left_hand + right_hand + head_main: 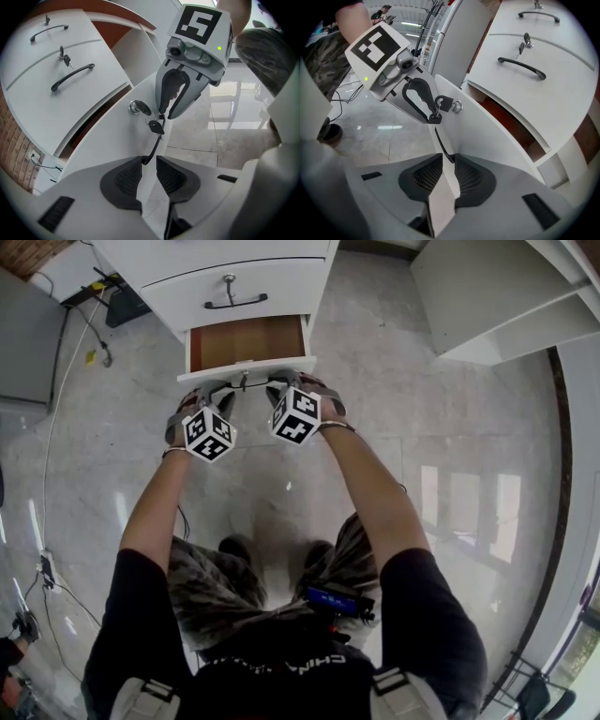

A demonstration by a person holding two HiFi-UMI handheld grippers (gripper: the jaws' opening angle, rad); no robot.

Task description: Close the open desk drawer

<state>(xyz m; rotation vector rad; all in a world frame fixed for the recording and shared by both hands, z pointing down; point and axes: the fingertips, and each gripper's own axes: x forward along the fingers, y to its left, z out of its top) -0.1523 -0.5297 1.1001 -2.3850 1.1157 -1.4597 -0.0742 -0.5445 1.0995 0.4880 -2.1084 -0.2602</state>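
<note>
Head view shows two grippers (left gripper (223, 390), right gripper (278, 386)) clenched on the one open drawer's (249, 368) front.

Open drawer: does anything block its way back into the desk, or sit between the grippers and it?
Nothing visible does. The drawer looks bare inside, and the left gripper and right gripper each hold its handle directly.
</note>
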